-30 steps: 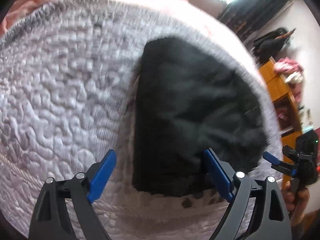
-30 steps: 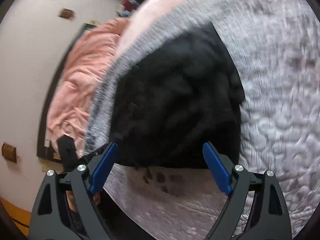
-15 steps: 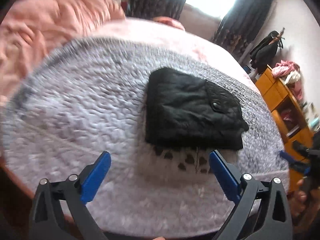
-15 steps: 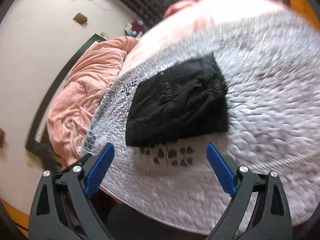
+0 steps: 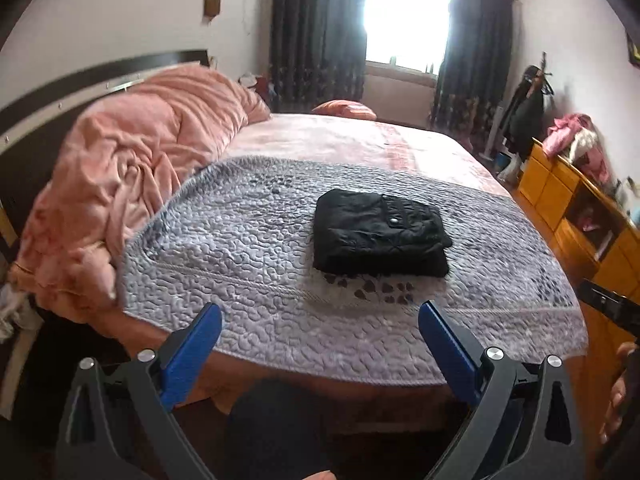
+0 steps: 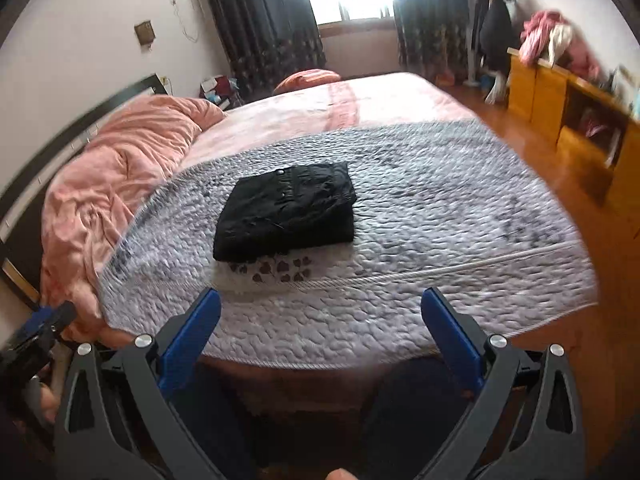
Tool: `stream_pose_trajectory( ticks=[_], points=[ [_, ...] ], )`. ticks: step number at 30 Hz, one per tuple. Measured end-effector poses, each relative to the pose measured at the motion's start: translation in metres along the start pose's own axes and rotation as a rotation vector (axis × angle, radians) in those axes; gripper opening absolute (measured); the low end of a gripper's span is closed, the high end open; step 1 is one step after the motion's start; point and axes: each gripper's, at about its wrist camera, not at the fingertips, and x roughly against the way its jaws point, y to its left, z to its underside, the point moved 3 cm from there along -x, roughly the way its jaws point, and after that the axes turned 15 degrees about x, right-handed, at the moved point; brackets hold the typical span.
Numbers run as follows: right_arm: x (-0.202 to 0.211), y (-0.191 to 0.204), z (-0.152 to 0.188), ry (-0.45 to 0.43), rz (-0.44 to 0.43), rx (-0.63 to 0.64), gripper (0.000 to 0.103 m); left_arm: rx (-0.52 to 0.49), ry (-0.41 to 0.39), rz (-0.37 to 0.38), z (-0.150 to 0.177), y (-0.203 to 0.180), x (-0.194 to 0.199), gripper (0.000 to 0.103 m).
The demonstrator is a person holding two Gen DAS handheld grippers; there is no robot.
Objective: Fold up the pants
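Receding from folded pants (image 5: 380, 236), claws (image 5: 320, 344) farther

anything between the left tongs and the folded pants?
Only bare grey quilt with a dark leaf print, in the left wrist view. The open left tongs hang short of the bed edge, apart from the pants.

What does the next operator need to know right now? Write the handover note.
Left gripper: open, holding nothing, raised off the bed at its near edge.
Right gripper: open, holding nothing, likewise off the bed.
Pants: black, folded into a compact stacked rectangle, lying on the grey quilt near the front edge of the bed, touched by neither gripper.
Pink blanket: bunched by the headboard, apart from the pants.
Done: the fold looks complete.
Left: probably nothing, perhaps squaring the slightly uneven right-hand edges.
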Motion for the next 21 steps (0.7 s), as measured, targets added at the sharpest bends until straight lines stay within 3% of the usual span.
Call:
stream_pose_trajectory(
  ticks=[5,7,10,15,21],
  points=[
    [0.049,0.037,0.003,-0.042,0.047,0.089,0.1,-0.005,0.002,0.047,0.014,-0.018,0.046,0.099],
    [0.059,0.046,0.005,-0.039,0.044,0.094,0.1,0.023,0.029,0.094,0.016,-0.022,0.057,0.099],
    [0.07,0.052,0.004,-0.062,0.033,0.076,0.1,0.006,0.014,0.104,0.016,-0.028,0.07,0.099],
    [0.084,0.056,0.0,-0.109,0.067,0.094,0.1,-0.006,0.004,0.098,0.015,-0.03,0.072,0.099],
    [0.076,0.057,-0.003,-0.103,0.085,0.117,0.1,0.016,0.037,0.088,0.016,-0.026,0.058,0.099]
  ],
)
